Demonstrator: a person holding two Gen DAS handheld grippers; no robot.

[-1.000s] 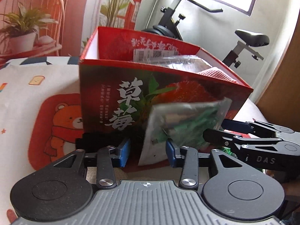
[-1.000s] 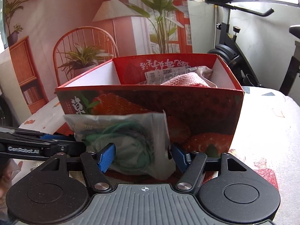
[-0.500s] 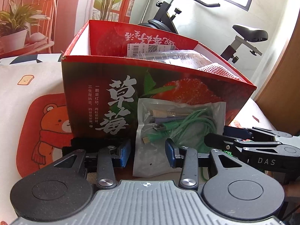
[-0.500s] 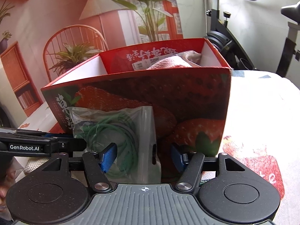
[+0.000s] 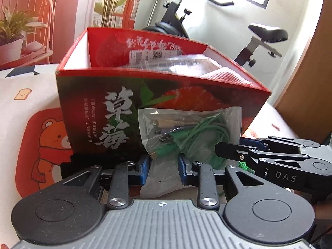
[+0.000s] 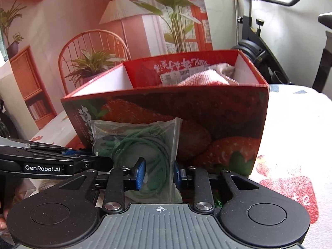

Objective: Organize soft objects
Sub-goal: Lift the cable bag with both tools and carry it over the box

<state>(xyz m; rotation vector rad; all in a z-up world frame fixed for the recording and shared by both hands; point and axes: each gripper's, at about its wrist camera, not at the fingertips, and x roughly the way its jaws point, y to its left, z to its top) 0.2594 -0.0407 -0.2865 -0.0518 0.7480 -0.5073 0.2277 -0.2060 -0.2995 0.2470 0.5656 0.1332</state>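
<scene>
Standing upright in front of the box (image 5: 83, 112), the bag (image 5: 193, 132) is now straight and sharp, where a second ago it was tilted and blurred in the left view. Both grippers have narrowed since then. The left gripper (image 5: 164, 167) has its blue pads close on either side of the bag's lower part; whether they actually pinch the plastic cannot be told. The right gripper (image 6: 159, 173) likewise brackets the bag (image 6: 143, 149), its pads drawn in nearer than half a second ago and touching or almost touching the plastic; a firm pinch cannot be confirmed.

The bag is clear plastic holding coiled green cable and a few connectors, and it stands on the cloth (image 5: 25, 108) against the box's front wall, between the two grippers. Inside the box lie a pink towel (image 6: 204, 78) and a clear packet (image 5: 178, 64) with a white barcode label, too small to read.

The box front carries large white Chinese characters, 草莓, with small columns of white text beside them, too fine to read, and strawberry pictures. More white characters run upside down on the inner back wall. The left gripper's side reads "GenRobot.AI" in the right view; the right gripper's side reads "DAS" in the left view. The cloth shows a cartoon bear (image 5: 51, 143).
</scene>
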